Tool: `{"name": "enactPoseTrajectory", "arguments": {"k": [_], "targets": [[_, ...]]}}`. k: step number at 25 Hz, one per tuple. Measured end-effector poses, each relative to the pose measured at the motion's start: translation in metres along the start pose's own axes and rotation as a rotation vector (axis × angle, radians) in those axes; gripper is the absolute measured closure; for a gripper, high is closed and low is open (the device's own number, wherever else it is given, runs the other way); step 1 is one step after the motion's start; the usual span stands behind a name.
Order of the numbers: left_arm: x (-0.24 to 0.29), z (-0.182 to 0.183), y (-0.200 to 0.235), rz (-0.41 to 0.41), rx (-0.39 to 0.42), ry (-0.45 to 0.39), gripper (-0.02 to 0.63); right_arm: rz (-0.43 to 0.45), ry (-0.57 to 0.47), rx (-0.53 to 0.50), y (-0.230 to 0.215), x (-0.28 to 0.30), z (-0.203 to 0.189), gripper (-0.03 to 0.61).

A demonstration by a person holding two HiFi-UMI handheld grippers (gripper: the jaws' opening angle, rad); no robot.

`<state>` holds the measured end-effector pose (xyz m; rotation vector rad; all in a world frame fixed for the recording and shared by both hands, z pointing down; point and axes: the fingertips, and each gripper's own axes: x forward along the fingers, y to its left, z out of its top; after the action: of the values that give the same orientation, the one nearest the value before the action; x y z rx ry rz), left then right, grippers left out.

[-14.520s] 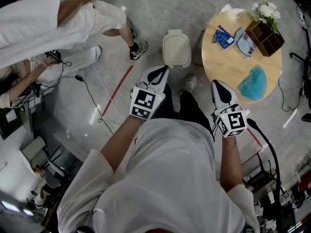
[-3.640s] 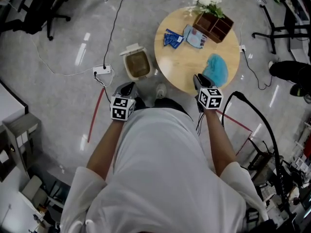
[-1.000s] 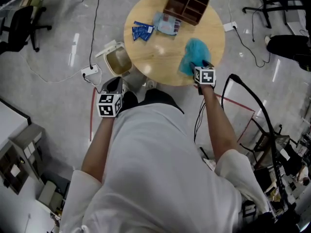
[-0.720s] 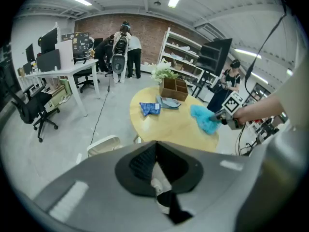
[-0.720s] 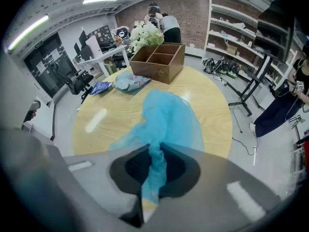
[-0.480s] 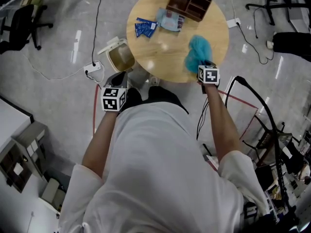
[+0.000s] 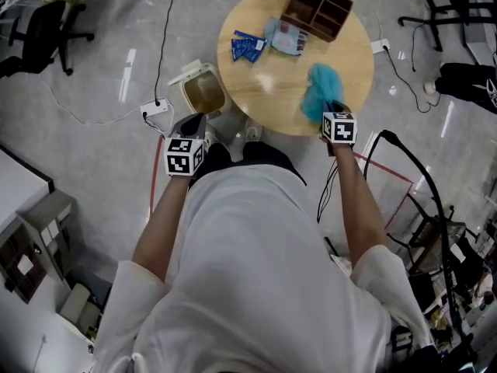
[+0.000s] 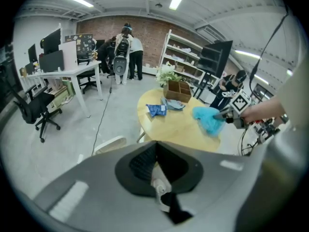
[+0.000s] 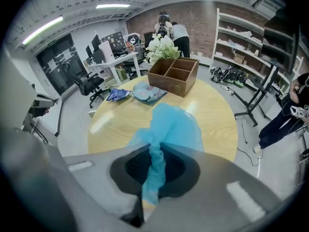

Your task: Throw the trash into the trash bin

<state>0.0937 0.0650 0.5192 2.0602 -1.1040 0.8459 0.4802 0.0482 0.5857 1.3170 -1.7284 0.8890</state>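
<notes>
I am pinching a blue wad [image 9: 170, 122] in my right gripper [image 7: 329, 112]. The jaws are closed tight on a twisted fold of it, and the rest is fanning out beyond the tips over the near right edge of the table [image 7: 272, 84]. I cannot tell whether its far side is touching the wood.

I am judging it to be thin, soft and almost weightless, something like a crumpled nonwoven cover. It is not fragile or slippery, but it is floppy, so it will be dangling and swinging as I carry it. It may also be clinging to the pads when I let go over the bin [image 7: 203, 93]. A gathered fold is the right place to hold it, because a single edge could slide out.

My left gripper [image 8: 157, 149] is hanging closed with nothing between its jaws, low beside the bin. The bin is standing on the floor against the table's left side with its lid up.

Blue packets [image 7: 248, 47] and a flat pouch [image 7: 286, 37] are lying on the far side of the table by a wooden box [image 7: 317, 12]. Their print is coming out too small for me to read, and I am finding no other legible writing.
</notes>
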Motion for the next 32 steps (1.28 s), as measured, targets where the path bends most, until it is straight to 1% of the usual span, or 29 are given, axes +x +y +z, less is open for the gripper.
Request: {"name": "enactPoseTrajectory", "arguments": {"k": [5, 13, 18, 23, 32], "targets": [[-0.008, -0.004, 0.009, 0.003, -0.01, -0.016, 0.61, 0.008, -0.028, -0.013, 0.02, -0.003, 0.012, 0.574], [-0.025, -0.012, 0.022, -0.002, -0.014, -0.035, 0.61, 0.042, -0.066, -0.045, 0.064, -0.007, 0.035, 0.574], [-0.037, -0.022, 0.039, 0.017, -0.03, -0.043, 0.609, 0.073, -0.081, -0.071, 0.094, -0.007, 0.046, 0.574], [-0.052, -0.033, 0.055, 0.044, -0.055, -0.053, 0.609, 0.11, -0.085, -0.113, 0.127, -0.006, 0.056, 0.574], [-0.073, -0.049, 0.074, 0.069, -0.094, -0.077, 0.609, 0.175, -0.08, -0.202, 0.187, 0.0, 0.063, 0.574]]}}
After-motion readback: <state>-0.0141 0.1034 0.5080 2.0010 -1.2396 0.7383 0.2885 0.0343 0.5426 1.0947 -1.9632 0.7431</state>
